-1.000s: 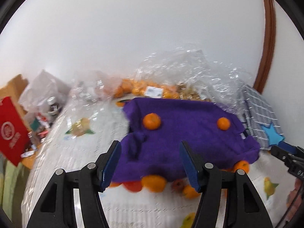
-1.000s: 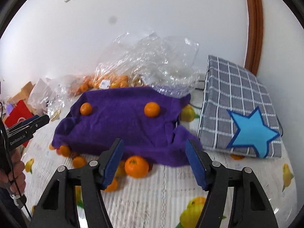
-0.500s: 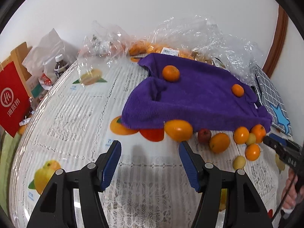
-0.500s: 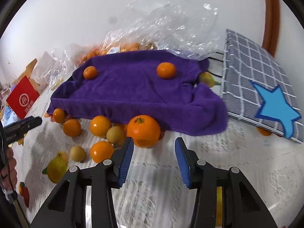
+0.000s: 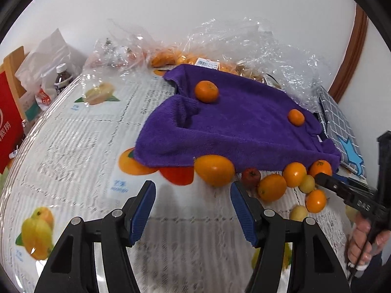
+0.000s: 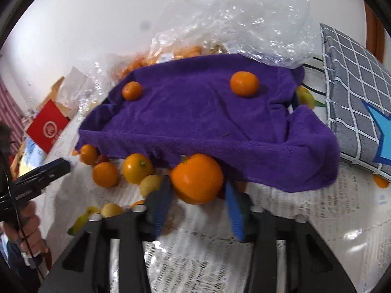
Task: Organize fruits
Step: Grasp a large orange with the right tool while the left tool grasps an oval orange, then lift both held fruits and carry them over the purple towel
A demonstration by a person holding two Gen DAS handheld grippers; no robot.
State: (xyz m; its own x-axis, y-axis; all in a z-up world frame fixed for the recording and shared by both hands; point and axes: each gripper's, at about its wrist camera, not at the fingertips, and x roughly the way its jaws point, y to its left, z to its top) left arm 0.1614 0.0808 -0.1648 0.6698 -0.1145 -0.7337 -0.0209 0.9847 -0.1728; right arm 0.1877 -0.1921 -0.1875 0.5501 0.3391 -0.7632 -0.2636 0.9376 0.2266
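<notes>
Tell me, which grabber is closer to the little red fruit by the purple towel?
Left. The left gripper hovers open just in front of the red fruit, slightly to its side. The right gripper is further along the row, its jaws closing around a big orange.

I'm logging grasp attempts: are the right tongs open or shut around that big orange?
Open: the right tongs have just been closing, their blue pads flank the big orange, but whether they already press it cannot be told.

Fluffy purple towel (image 6: 195, 117); crinkly clear plastic bag (image 6: 244, 19); lace-like, perhaps, tablecloth (image 5: 73, 146).
</notes>
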